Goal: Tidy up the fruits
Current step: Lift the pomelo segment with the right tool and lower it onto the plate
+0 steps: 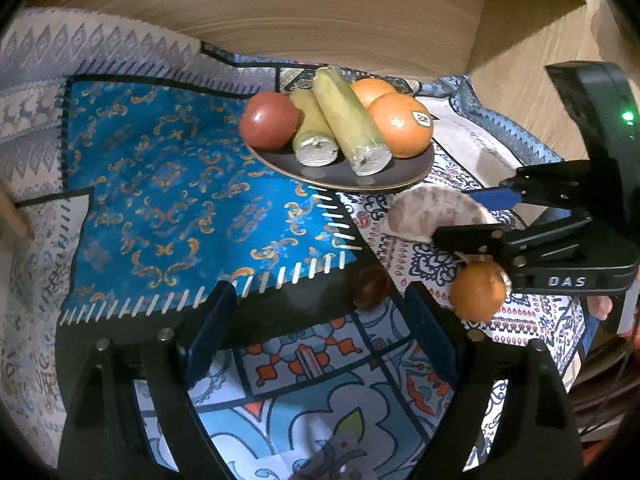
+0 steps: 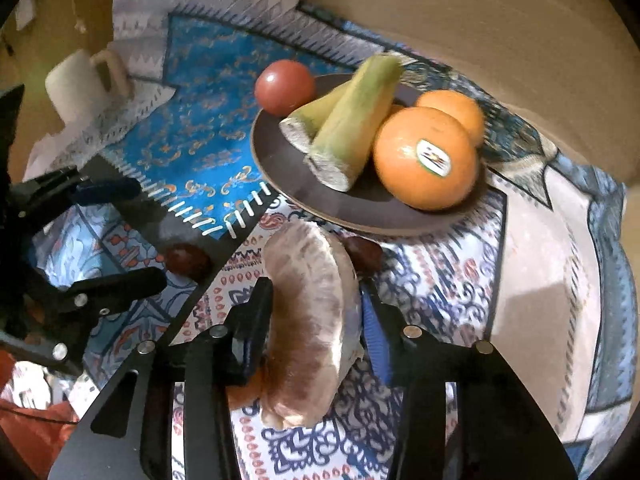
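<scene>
Gripping the pale peeled fruit wedge (image 2: 308,320), the right gripper (image 2: 312,300) should lift it clear onto the plate's (image 2: 280,184) near rim; the left gripper (image 1: 320,320) stands apart, empty.

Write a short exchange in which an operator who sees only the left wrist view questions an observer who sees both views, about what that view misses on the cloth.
Operator: I see one dark fruit on the cloth. Are there more?
Observer: Yes. A second dark fruit lies just beyond the pale wedge that the right gripper holds, close to the plate rim.
Operator: Is there anything at the far left that I am missing?
Observer: A white mug sits at the far left corner of the cloth, handle towards the plate.
</scene>
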`<state>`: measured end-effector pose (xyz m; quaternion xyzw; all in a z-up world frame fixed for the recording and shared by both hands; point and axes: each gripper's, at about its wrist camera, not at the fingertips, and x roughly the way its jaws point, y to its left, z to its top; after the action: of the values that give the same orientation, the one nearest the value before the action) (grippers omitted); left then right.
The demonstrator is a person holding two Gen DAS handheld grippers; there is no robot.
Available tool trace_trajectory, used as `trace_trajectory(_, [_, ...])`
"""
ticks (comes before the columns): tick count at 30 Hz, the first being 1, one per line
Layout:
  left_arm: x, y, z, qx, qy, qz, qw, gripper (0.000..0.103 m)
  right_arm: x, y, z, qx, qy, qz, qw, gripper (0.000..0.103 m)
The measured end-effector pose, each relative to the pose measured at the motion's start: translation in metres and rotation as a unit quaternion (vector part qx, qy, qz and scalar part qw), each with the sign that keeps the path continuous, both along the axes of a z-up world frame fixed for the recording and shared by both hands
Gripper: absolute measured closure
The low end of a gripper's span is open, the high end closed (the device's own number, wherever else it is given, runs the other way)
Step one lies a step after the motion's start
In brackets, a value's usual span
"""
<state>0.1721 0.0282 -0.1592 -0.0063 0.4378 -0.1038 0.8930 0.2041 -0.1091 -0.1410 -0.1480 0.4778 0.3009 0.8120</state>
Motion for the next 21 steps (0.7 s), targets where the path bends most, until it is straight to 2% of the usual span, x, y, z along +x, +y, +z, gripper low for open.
trace_trajectory(2, [0.003, -0.006, -0.001, 0.005, 0.006, -0.013, 0.9999, 0.031, -0.006, -0.011, 0.004, 0.007, -0.013, -0.016, 1.0, 0.065])
trace_trajectory(3, [0.004, -0.008, -0.002, 0.006, 0.009, -0.019, 0.9998, 0.037, -0.007, -0.015, 0.006, 0.011, -0.018, -0.02, 1.0, 0.073])
trace_trajectory(4, [0.005, -0.011, -0.002, 0.007, 0.012, -0.024, 0.9996, 0.042, -0.007, -0.021, 0.01, 0.019, -0.016, -0.024, 0.999, 0.073])
trace_trajectory(9, [0.01, -0.026, -0.007, 0.023, 0.014, -0.038, 0.9989, 0.048, -0.01, -0.038, 0.021, 0.032, -0.035, -0.046, 0.998, 0.078])
trace_trajectory(11, [0.011, -0.031, -0.008, 0.033, 0.011, -0.038, 0.9987, 0.055, -0.011, -0.043, 0.024, 0.04, -0.035, -0.049, 0.997, 0.078])
trace_trajectory(15, [0.012, -0.035, -0.006, 0.037, 0.007, -0.042, 0.9984, 0.079, -0.014, -0.048, 0.031, 0.052, -0.044, -0.053, 0.996, 0.08])
trace_trajectory(16, [0.012, -0.034, -0.006, 0.034, 0.008, -0.044, 0.9984, 0.082, -0.015, -0.049, 0.034, 0.053, -0.051, -0.052, 0.996, 0.08])
trace_trajectory(21, [0.01, -0.032, -0.002, 0.034, 0.004, -0.035, 0.9988, 0.083, -0.017, -0.052, 0.04, 0.06, -0.064, -0.053, 0.995, 0.08])
